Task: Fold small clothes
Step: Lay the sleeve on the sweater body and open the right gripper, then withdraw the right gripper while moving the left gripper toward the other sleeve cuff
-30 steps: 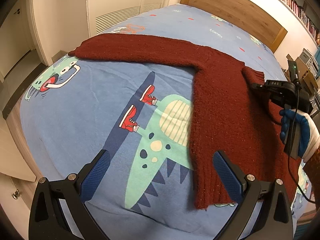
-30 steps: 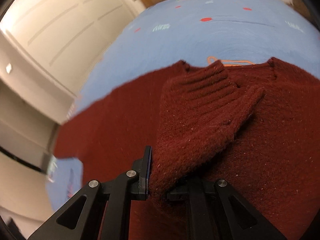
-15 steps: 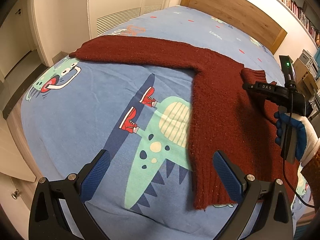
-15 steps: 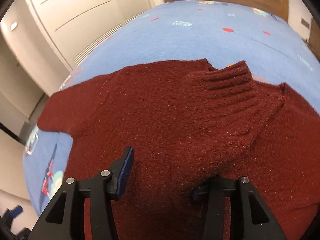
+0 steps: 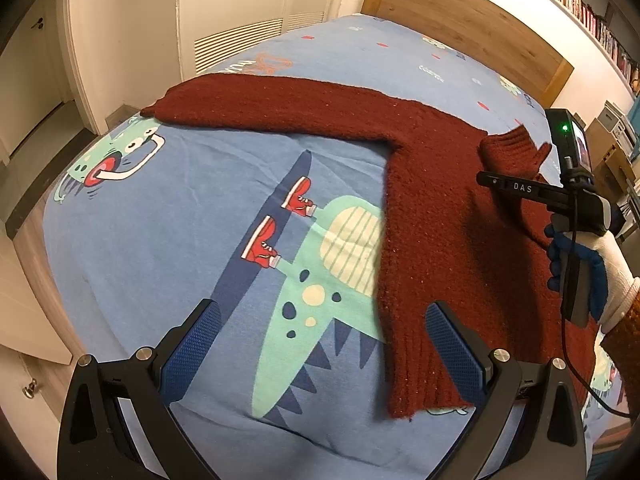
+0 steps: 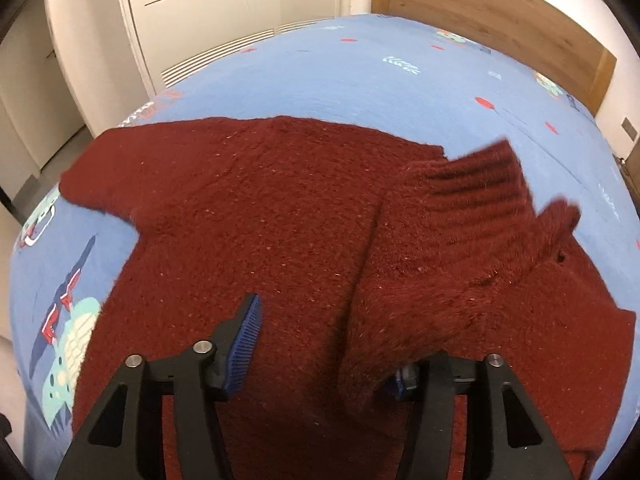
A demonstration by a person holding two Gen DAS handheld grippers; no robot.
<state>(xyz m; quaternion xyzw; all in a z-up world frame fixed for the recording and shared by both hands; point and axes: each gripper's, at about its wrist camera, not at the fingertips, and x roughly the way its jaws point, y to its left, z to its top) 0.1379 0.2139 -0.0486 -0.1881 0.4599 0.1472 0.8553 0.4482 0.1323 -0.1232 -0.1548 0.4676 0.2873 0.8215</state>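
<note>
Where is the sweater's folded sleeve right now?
The folded sleeve lies across the sweater's body on the bed, right of centre in the right wrist view, its ribbed cuff pointing toward the wooden headboard.

The sweater (image 5: 432, 208) is dark red, flecked with pale specks, its cuff (image 6: 476, 184) ribbed. The sheet (image 5: 192, 216) beneath it is blue, printed beside the sweater with a mint-green dinosaur (image 5: 320, 280) in red sneakers (image 5: 262, 246), its belly cream with stripes.

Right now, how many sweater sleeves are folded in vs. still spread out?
2 sleeves. One sleeve lies spread flat across the bed. The other sleeve is folded over the sweater body, cuff up, draped over the open right gripper's finger.
</note>
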